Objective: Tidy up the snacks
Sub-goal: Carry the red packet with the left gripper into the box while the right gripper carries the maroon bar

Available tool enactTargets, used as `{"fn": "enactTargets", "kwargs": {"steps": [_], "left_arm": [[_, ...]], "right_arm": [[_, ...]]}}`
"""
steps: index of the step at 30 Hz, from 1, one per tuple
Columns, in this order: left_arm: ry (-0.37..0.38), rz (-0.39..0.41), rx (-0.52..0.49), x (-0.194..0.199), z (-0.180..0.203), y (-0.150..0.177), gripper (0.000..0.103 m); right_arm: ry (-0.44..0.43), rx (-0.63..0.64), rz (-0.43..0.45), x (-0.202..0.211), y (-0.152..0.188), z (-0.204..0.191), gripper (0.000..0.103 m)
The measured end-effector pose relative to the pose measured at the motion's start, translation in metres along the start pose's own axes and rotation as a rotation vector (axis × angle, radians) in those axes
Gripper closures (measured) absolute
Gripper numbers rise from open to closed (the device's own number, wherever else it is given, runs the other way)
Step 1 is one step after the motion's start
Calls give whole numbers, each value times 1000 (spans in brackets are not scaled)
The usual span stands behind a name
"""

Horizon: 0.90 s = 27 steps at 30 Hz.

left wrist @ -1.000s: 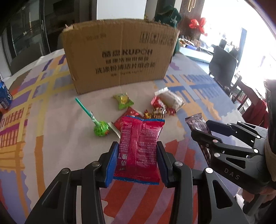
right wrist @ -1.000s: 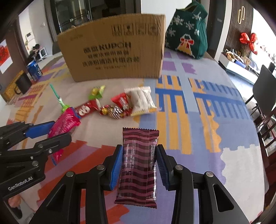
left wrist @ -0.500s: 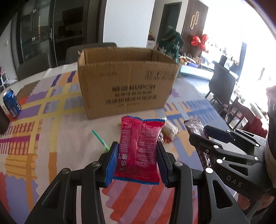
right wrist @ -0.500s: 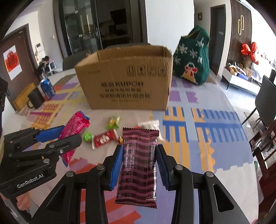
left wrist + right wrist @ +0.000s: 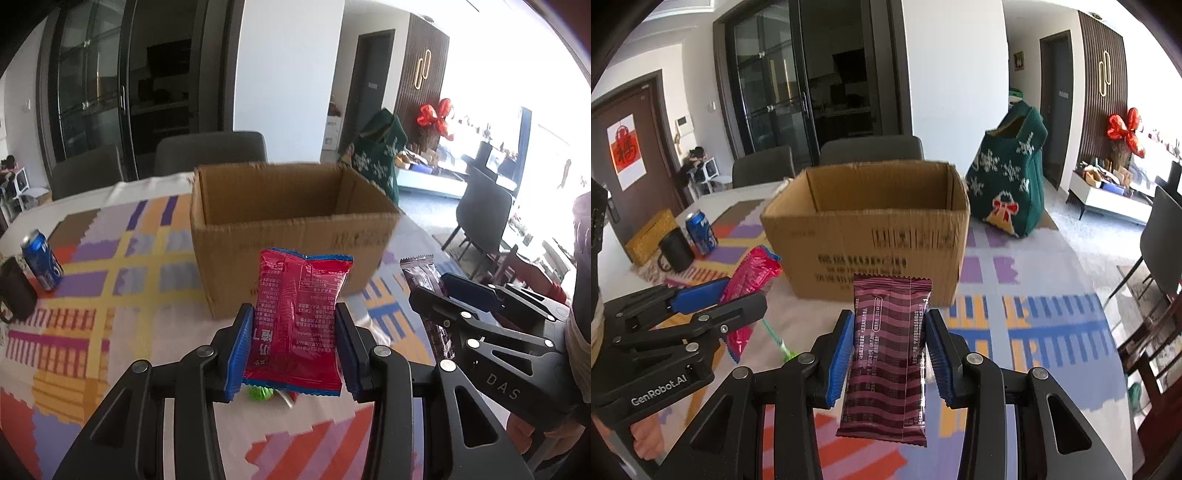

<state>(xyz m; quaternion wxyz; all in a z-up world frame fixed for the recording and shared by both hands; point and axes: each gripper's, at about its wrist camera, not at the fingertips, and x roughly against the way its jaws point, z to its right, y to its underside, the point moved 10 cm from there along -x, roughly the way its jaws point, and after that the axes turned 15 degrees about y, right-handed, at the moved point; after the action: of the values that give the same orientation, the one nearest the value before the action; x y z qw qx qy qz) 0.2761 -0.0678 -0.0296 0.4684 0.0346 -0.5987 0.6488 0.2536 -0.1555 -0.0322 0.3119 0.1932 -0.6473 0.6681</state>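
Observation:
My left gripper (image 5: 293,345) is shut on a red snack packet (image 5: 297,314), held upright above the table. My right gripper (image 5: 889,345) is shut on a maroon striped snack bar (image 5: 886,347). Both hang side by side in front of an open cardboard box (image 5: 295,240) (image 5: 868,243), near its front wall and above its rim level. In the right wrist view the left gripper (image 5: 713,299) shows at the left with the red packet (image 5: 750,284). The right gripper (image 5: 461,295) and its bar (image 5: 421,273) show at the right of the left wrist view. A green lollipop (image 5: 783,347) lies below on the table.
A blue can (image 5: 40,264) (image 5: 701,232) and a black mug (image 5: 674,251) stand at the table's left. A green knitted bag (image 5: 1008,184) stands right of the box. Grey chairs (image 5: 210,151) sit behind the table. The patterned tablecloth (image 5: 1052,332) covers the table.
Both grippers have risen with their packets and tilted upward. The box's open top has come into view, and the loose snacks on the table have dropped mostly out of sight.

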Motion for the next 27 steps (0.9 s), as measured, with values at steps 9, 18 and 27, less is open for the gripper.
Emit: {"fn": "enactTargets", "kwargs": {"steps": [9,18,27], "left_arm": [[-23,45,-19,-1,-9,-44,61],[-30,43,-13,-16,-24,-74,61],[-47,39,1,-31,-47,-101,61]], "right_arm": [[-6,-9,55,-6,-45,-2,63],[13,-15,119,-14,-93,1,63],[39,27,165,-29,-135,-2,63]]}}
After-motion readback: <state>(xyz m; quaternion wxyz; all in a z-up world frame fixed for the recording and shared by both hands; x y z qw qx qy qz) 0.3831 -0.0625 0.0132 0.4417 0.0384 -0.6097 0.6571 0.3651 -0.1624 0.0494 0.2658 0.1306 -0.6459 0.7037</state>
